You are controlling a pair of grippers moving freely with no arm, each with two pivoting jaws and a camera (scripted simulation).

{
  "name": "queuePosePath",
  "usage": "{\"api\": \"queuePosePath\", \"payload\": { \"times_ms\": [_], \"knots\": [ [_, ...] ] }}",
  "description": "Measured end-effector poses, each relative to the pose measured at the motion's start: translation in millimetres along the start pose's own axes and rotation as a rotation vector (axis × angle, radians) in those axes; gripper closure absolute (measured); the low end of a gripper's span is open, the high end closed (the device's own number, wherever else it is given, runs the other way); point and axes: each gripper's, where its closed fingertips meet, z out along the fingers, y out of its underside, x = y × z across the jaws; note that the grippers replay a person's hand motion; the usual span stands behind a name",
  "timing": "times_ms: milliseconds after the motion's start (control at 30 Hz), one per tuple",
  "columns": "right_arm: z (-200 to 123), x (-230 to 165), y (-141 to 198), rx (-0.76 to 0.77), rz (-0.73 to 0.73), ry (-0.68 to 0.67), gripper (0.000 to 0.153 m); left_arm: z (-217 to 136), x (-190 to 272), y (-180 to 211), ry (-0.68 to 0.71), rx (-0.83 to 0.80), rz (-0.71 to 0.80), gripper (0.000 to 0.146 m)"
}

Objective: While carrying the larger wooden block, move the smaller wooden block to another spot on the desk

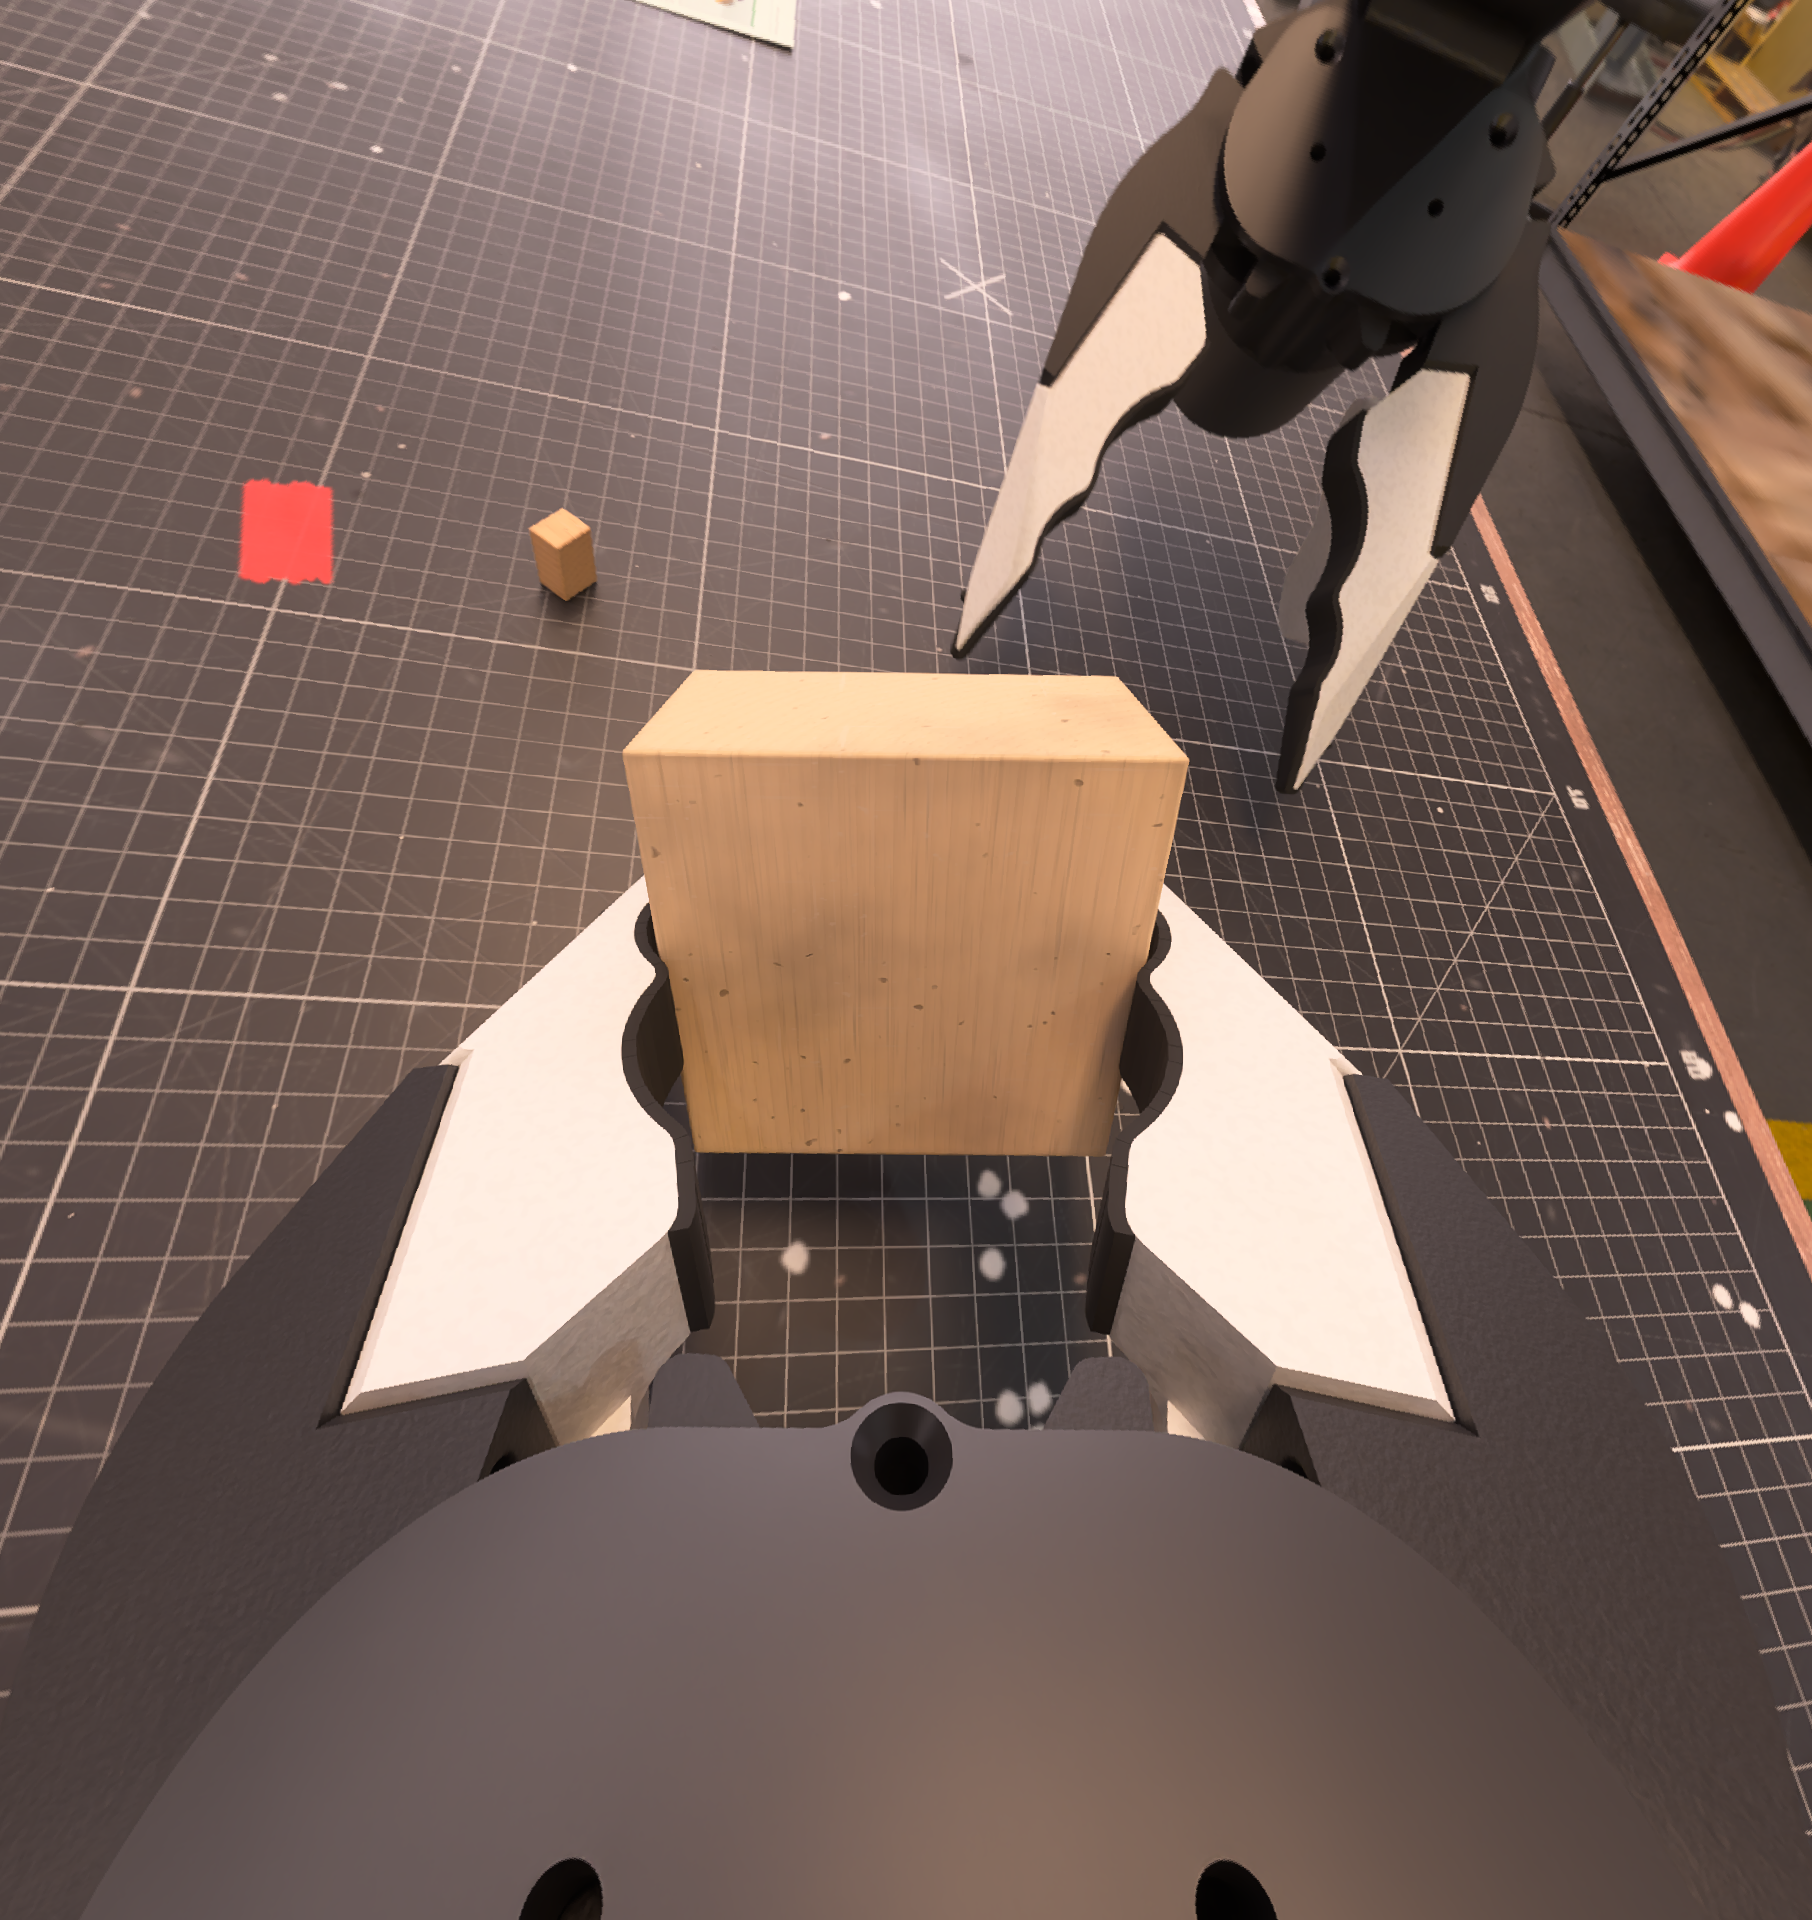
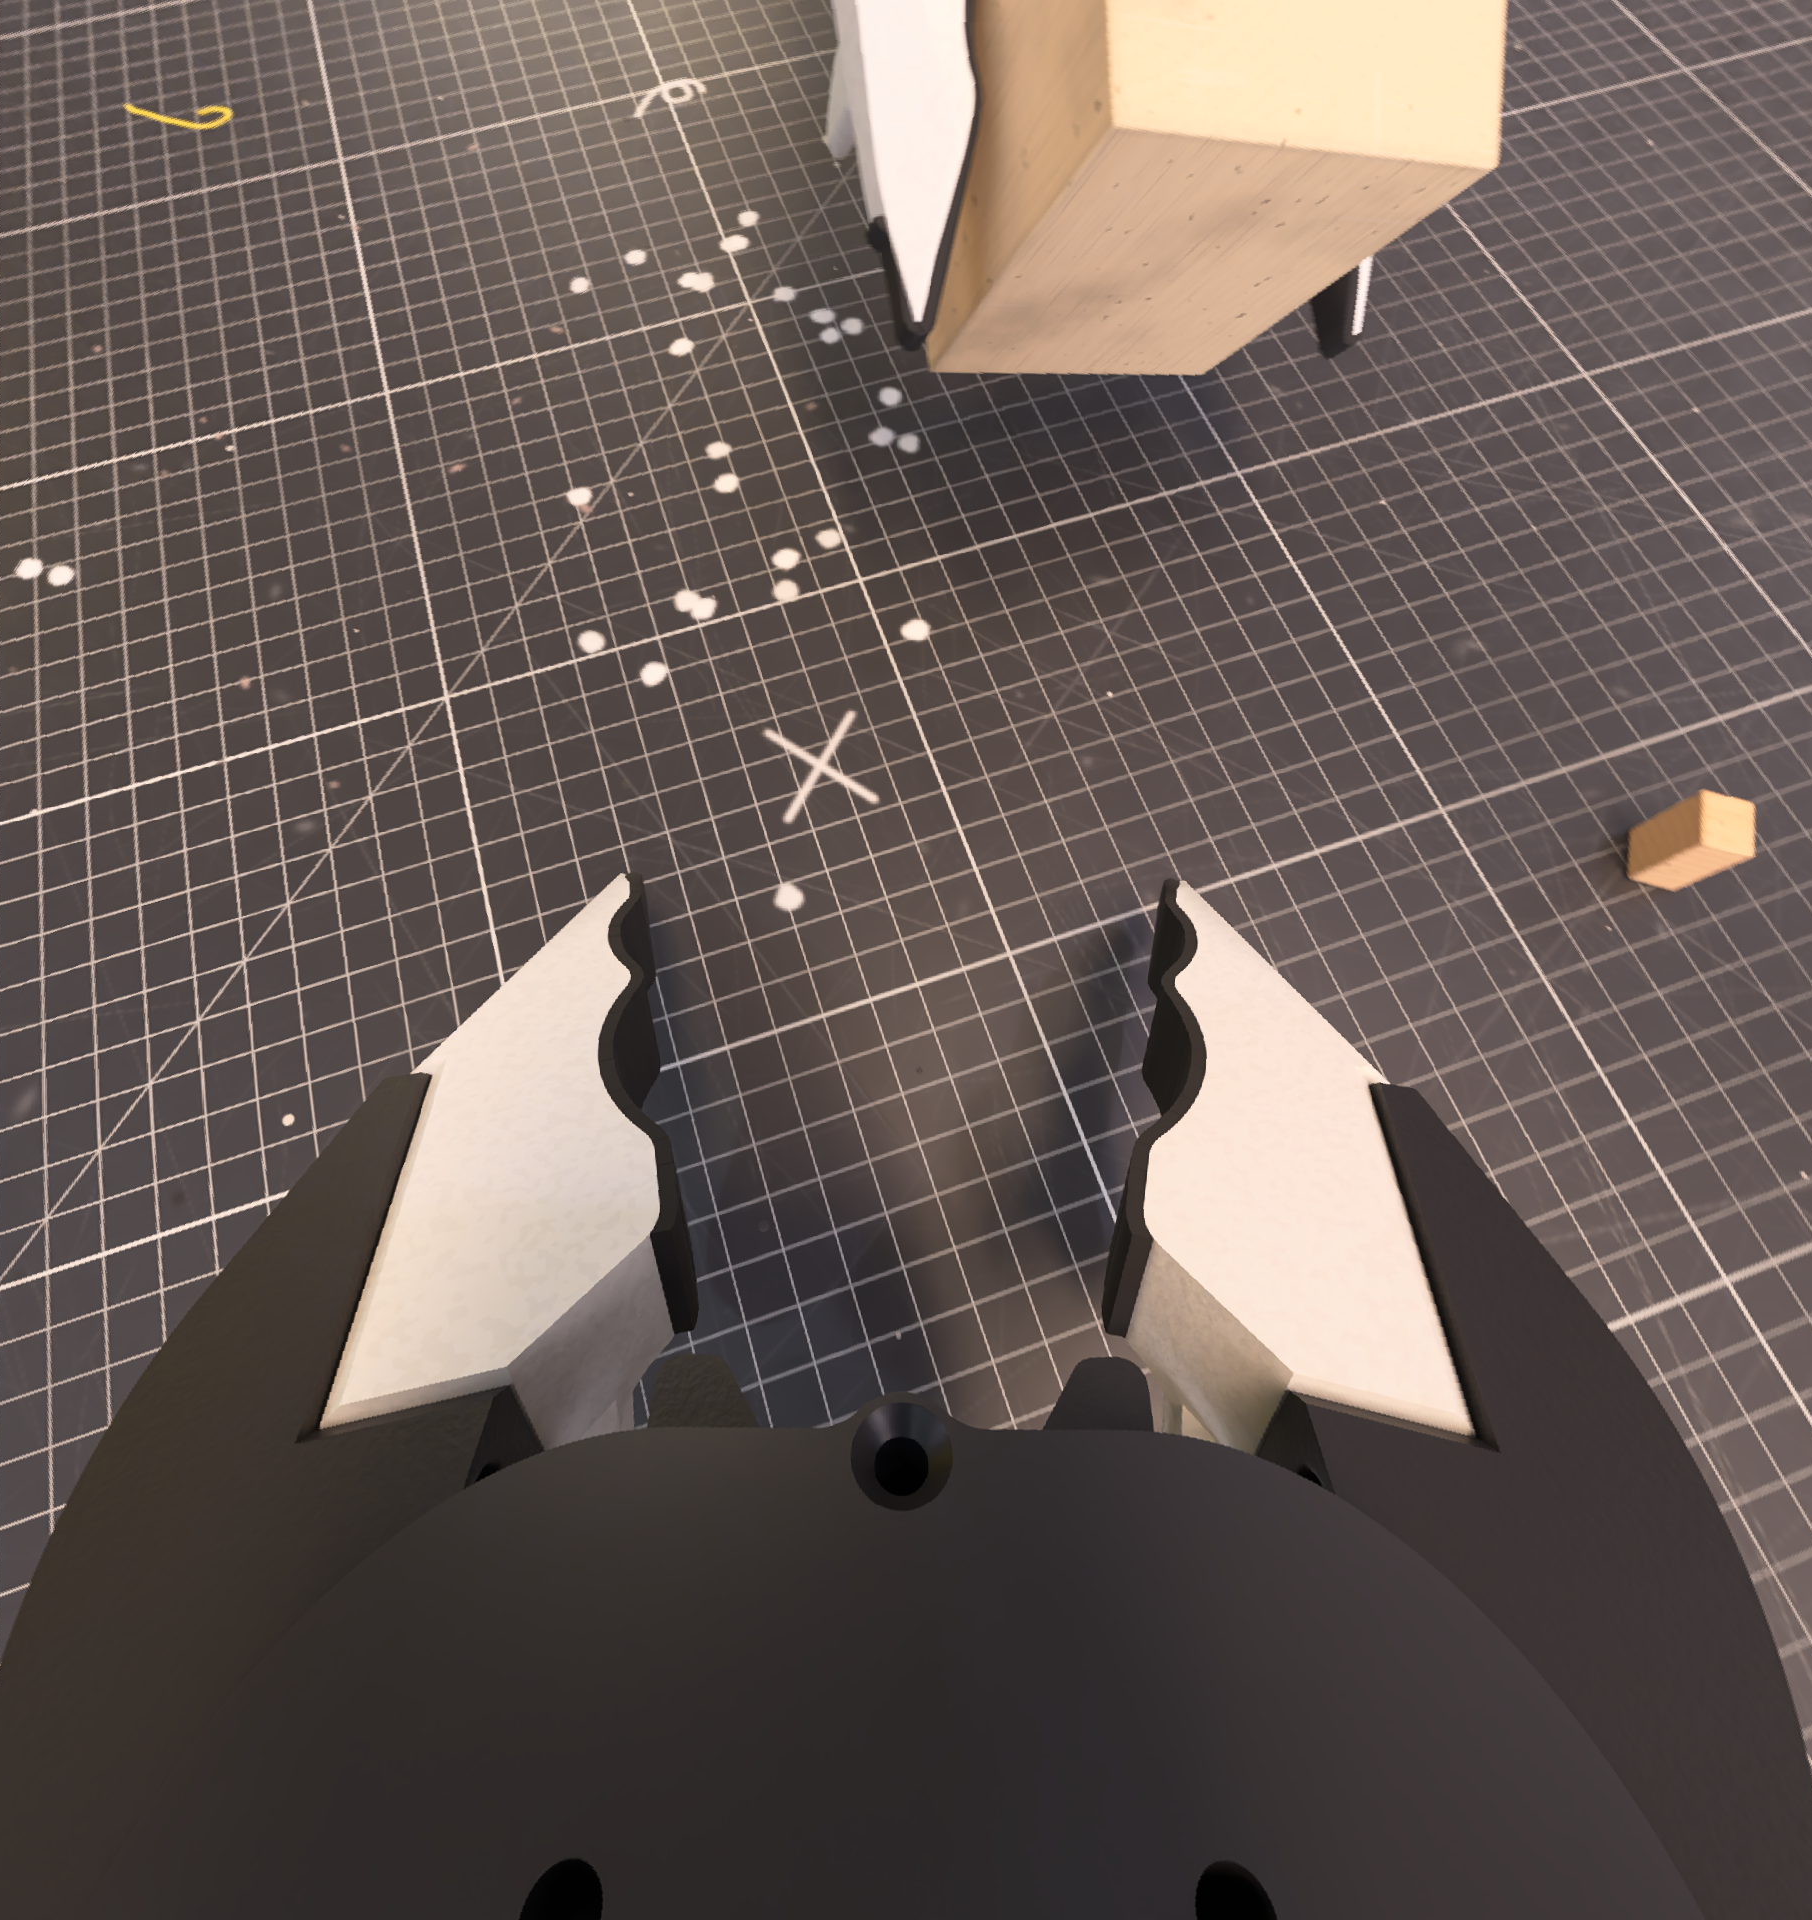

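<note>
My left gripper is shut on the larger wooden block, a pale cube held above the dark grid mat; the block also shows in the right wrist view at the top, clear of the mat. The smaller wooden block stands on the mat ahead and left of the held block; it also shows in the right wrist view far to the right. My right gripper is open and empty above the mat, and it also shows in the left wrist view, pointing down, to the right of both blocks.
A red tape patch lies on the mat left of the smaller block. A white X mark lies just ahead of my right gripper. The mat's right edge borders a wooden board, with an orange cone beyond.
</note>
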Motion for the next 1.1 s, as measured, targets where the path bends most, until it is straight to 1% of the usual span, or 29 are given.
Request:
{"api": "queuePosePath", "payload": {
  "times_ms": [367, 467, 567, 600, 633, 667, 700, 767, 800, 867, 967, 1100],
  "knots": [
    [3.2, 2.6, -1.7, 0.008, 0.027, -0.001, 0.059, -10.4, -8.0, 0.4, -0.022, 0.032, -0.023, 0.059],
    [7.9, -0.2, -4.9, 0.004, 0.008, -0.008, 0.059, -10.5, -8.5, 1.8, -0.023, 0.025, -0.022, 0.059],
    [11.0, -6.2, -6.0, -0.005, -0.033, -0.054, 0.06, -14.6, -10.4, 2.0, -0.033, 0.028, -0.023, 0.059],
    [8.8, 1.3, -2.3, -0.035, -0.058, -0.017, 0.06, -17.3, -11.4, 1.2, -0.038, 0.038, -0.024, 0.059],
    [3.8, 14.9, 2.4, -0.069, -0.08, 0.055, 0.061, -20.7, -12.6, 0.0, -0.045, 0.051, -0.026, 0.059],
    [-2.8, 30.1, 6.4, -0.09, -0.086, 0.121, 0.065, -24.3, -13.8, -1.3, -0.053, 0.066, -0.029, 0.059],
    [-9.3, 46.5, 9.0, -0.095, -0.064, 0.173, 0.072, -28.0, -15.0, -2.5, -0.06, 0.081, -0.032, 0.059],
    [-18.2, 80.5, 11.6, -0.079, 0.055, 0.25, 0.086, -34.7, -17.7, -4.1, -0.079, 0.104, -0.031, 0.059],
    [-18.4, 93.3, 11.8, -0.071, 0.114, 0.259, 0.092, -37.2, -19.0, -4.6, -0.09, 0.112, -0.03, 0.059],
    [-11.1, 112.5, 11.8, -0.063, 0.169, 0.252, 0.098, -40.7, -21.3, -5.3, -0.103, 0.124, -0.032, 0.059],
    [2.6, 131.4, 8.4, -0.079, 0.19, 0.267, 0.105, -42.2, -23.1, -4.9, -0.107, 0.131, -0.037, 0.059],
    [8.5, 145.0, 6.1, -0.127, 0.199, 0.309, 0.109, -40.6, -24.2, -2.5, -0.098, 0.124, -0.05, 0.059]
  ]
}}
